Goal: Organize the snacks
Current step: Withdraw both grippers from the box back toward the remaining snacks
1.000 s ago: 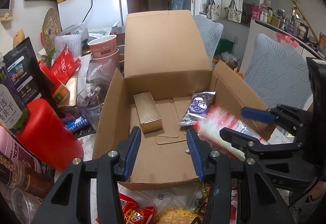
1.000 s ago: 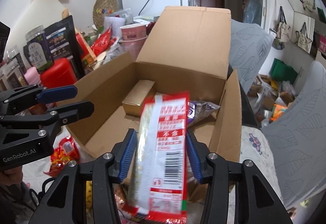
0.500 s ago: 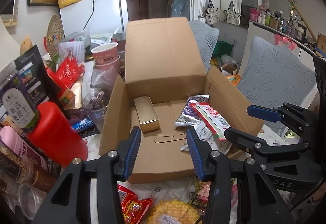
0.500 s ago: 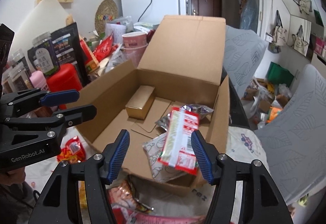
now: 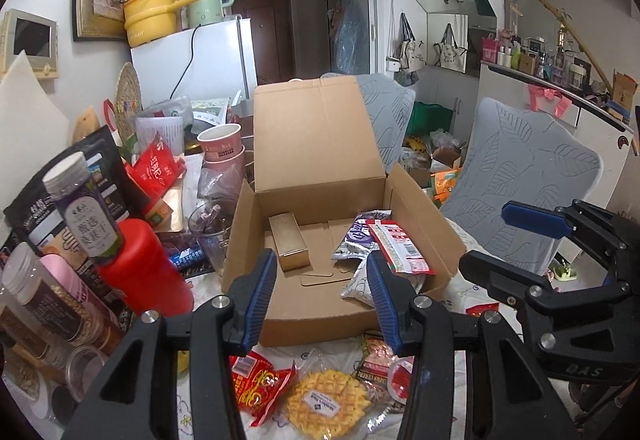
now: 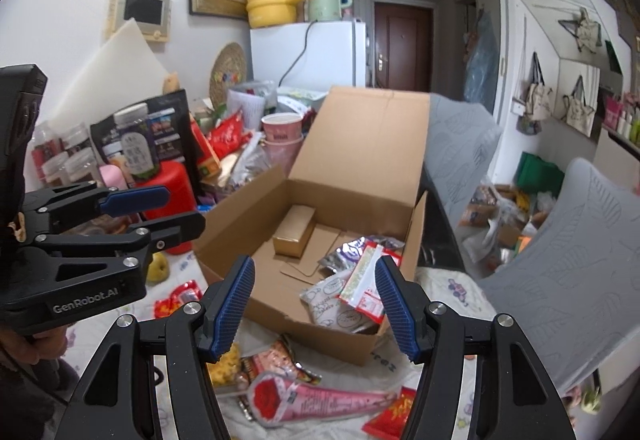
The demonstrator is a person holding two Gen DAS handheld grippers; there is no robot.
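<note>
Inside the cardboard box (image 6: 352, 176), the red-and-white snack packet (image 6: 362, 286) lies atop other wrappers, while the right tongs (image 6: 316, 304), just widening, and left tongs (image 5: 322, 292) stand spread, pinching nothing.

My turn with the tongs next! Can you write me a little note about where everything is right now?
Left tongs: open, holding nothing.
Right tongs: open, nothing between them; jaws just opened wider.
Cardboard box: holds the gold box, purple packet, red-and-white packet and white packet.
Left to do: the waffle, red packet and pink cone lie on the table before the box.
</note>
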